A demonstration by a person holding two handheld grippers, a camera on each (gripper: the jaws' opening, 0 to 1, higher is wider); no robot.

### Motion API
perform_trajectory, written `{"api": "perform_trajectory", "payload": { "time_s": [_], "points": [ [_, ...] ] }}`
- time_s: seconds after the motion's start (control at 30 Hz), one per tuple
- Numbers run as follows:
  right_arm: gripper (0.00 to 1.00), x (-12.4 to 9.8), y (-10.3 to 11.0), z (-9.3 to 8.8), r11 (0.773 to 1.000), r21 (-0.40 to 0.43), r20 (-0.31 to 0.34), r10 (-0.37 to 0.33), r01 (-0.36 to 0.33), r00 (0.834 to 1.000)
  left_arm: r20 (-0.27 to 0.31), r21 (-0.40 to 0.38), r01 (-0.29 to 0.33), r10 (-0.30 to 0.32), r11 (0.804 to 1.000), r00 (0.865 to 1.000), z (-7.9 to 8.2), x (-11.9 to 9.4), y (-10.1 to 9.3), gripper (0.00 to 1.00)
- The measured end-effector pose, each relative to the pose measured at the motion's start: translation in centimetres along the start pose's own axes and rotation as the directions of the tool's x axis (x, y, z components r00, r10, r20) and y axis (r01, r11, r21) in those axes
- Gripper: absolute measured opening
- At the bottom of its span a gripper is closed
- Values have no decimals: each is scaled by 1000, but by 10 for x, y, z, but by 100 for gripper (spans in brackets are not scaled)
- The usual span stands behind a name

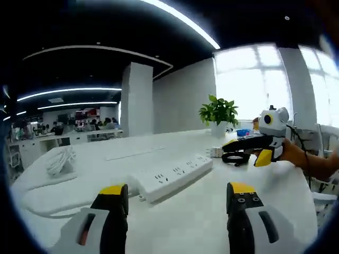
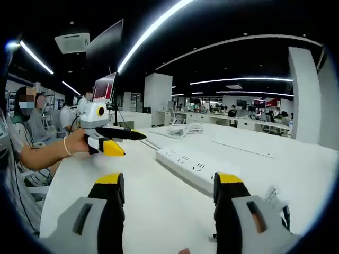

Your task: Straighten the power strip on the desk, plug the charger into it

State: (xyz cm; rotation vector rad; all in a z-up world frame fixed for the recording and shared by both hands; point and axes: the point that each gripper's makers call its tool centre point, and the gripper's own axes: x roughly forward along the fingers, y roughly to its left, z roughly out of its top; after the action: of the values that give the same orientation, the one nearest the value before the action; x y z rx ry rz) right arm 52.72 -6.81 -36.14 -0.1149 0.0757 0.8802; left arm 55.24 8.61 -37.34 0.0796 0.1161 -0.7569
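Observation:
A long white power strip (image 1: 170,177) lies at an angle on the white desk (image 1: 190,222), just beyond my left gripper (image 1: 177,193), which is open with nothing between its jaws. My right gripper (image 1: 249,150), held by a hand, hovers over the desk past the strip's far end. A small white block, likely the charger (image 1: 215,152), lies beside it. In the right gripper view the power strip (image 2: 196,166) lies ahead of my open right gripper (image 2: 169,185). The white charger (image 2: 274,197) with a dark cord sits beside its right jaw. The left gripper (image 2: 114,138) hovers at the left.
The strip's white cable runs to a coiled bundle (image 1: 61,159) at the desk's far left, also seen as a coiled bundle (image 2: 185,128) in the right gripper view. A potted plant (image 1: 218,114) stands by the window. A seated person (image 2: 32,121) is beyond the desk edge.

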Motion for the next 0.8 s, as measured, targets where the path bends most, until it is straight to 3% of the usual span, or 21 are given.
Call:
{"api": "perform_trajectory", "payload": {
  "time_s": [0.1, 0.3, 0.37, 0.43, 0.6, 0.7, 0.8],
  "points": [
    [69, -3, -5, 3, 999, -15, 7, -34, 34, 999, -6, 55, -40, 40, 998, 999, -2, -6, -2, 77],
    [68, -8, -5, 8, 999, -15, 32, -42, 42, 999, 6, -11, -51, 51, 999, 999, -9, -27, -23, 78],
    [68, -8, -4, 4, 999, -6, 18, -40, 40, 999, 82, -32, -67, 69, 997, 994, -3, -34, -26, 78],
    [68, -8, -7, -5, 999, 19, -21, -45, 45, 999, 106, -61, -69, 75, 996, 992, -6, -41, -26, 78],
    [68, -12, -9, -5, 999, 10, -39, -41, 42, 998, 103, -47, -125, 129, 991, 986, -12, -49, -18, 78],
    [67, -17, -12, -1, 999, 12, -38, -45, 45, 998, 102, -51, -121, 126, 991, 987, -14, -51, -17, 78],
    [66, -23, -18, -8, 997, 16, -91, -76, 77, 993, 72, -18, -109, 110, 994, 991, -19, -49, -22, 77]
  ]
}}
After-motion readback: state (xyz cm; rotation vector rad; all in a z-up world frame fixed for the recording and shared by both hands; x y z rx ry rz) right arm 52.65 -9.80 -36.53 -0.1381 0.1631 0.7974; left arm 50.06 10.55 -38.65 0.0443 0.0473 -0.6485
